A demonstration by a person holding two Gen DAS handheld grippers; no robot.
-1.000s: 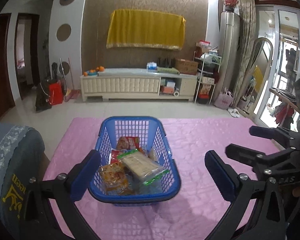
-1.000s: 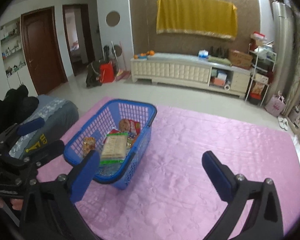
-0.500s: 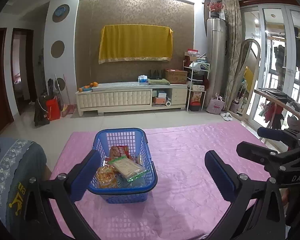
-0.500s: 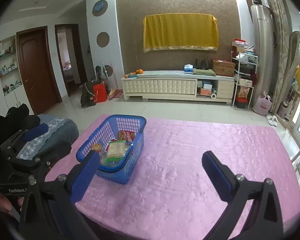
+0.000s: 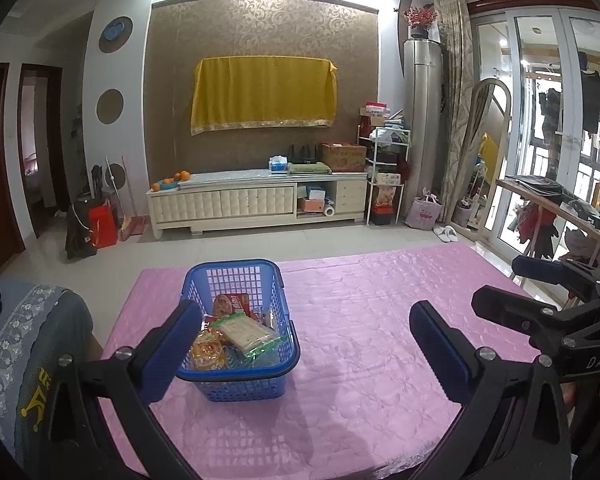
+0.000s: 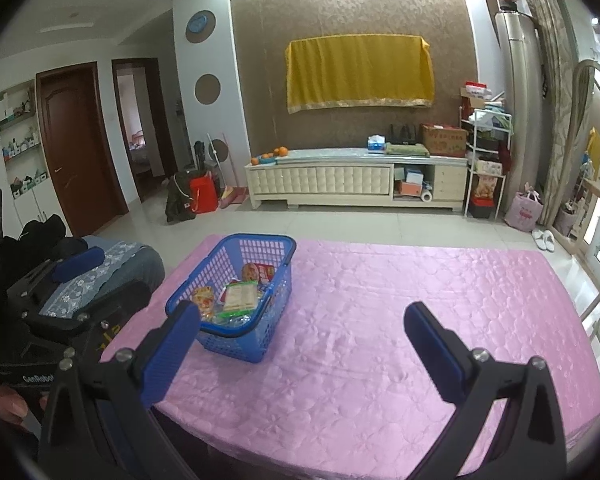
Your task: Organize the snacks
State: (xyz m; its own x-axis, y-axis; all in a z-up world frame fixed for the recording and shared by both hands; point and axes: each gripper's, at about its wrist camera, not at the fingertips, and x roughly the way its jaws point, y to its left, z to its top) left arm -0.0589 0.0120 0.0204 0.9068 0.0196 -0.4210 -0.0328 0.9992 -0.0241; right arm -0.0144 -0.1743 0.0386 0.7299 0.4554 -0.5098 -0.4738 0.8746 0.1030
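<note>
- Left gripper (image 5: 304,344): black frame, blue pads, jaws spread wide, nothing held. Right gripper (image 6: 300,344): same build, jaws equally wide, empty.
- Task object: blue perforated plastic basket (image 5: 236,388) with dark rim stands on the pink quilted tablecloth (image 5: 380,340), ahead of the left gripper and just inside its left finger line. From the right gripper it sits ahead and off to the left (image 6: 256,340).
- Contents: flat clear-wrapped cracker packet with green edge (image 5: 246,330) lies on top; orange-printed snack bag (image 5: 208,350) beside it, nearer the left finger; red packet (image 5: 230,304) toward the far wall of the basket.
- Judgement: no snacks visible outside the basket, so sorting looks done or nearly so; both tools stand back from it.
- If a further pick is needed: descend from above, centre the jaws over the top packet, close across its narrow side; keep the pads clear of the basket rim.
- Obstacles: the basket's tall walls limit a side approach. The right gripper shows at the right of the left view (image 5: 548,320), well apart from the basket.
- Surroundings: grey embroidered chair cover (image 5: 28,344) to the left gripper's left, off the table edge.
</note>
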